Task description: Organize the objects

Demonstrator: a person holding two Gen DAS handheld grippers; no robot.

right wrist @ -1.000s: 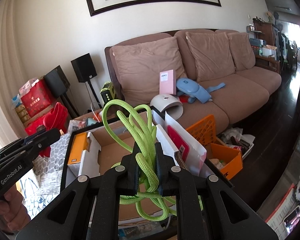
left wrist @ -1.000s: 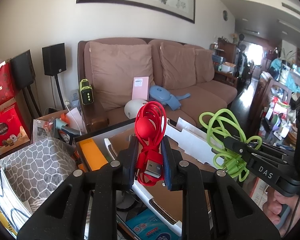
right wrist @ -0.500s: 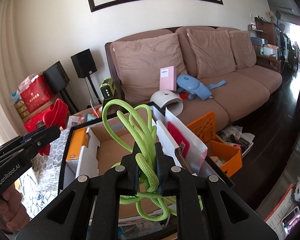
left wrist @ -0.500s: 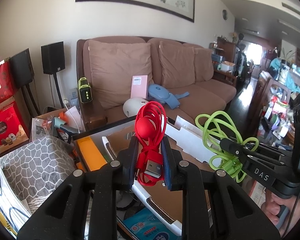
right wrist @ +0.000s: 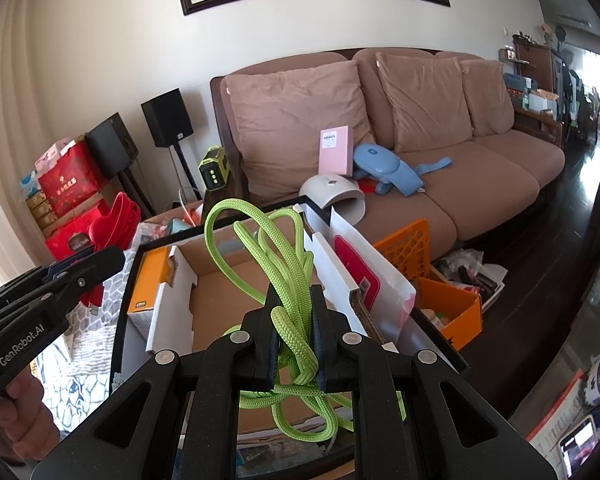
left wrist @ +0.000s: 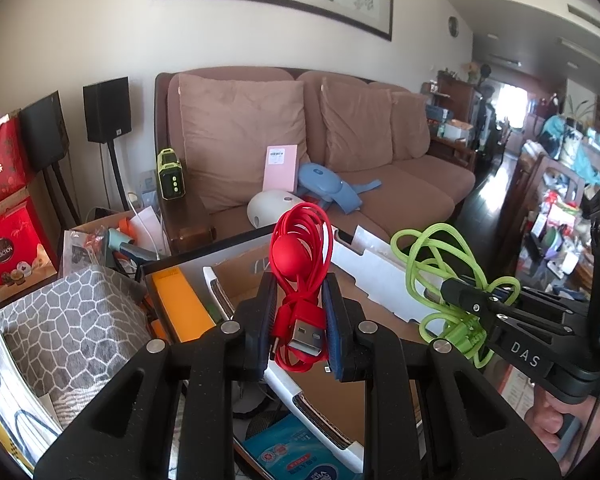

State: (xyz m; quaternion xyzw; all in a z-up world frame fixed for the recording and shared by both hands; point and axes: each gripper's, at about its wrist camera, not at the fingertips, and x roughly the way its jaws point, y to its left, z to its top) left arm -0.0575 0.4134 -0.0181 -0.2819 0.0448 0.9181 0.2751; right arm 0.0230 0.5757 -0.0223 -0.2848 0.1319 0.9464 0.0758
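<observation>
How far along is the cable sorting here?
Mid-task. In hand: the left gripper is shut on the red cable, the right gripper on the green cable, both held above the open cardboard box. Left: neither cable is set down yet. Nothing shows as finished.

Red cable [left wrist: 300, 264], green cable [right wrist: 288, 280], brown sofa [left wrist: 380, 184]

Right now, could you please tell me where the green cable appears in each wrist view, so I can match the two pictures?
Left wrist view: the green cable is at right, clamped in the right gripper.
Right wrist view: it stands at centre, between that gripper's fingers.
Shared landmark: the pink booklet leaning on the sofa.
</observation>
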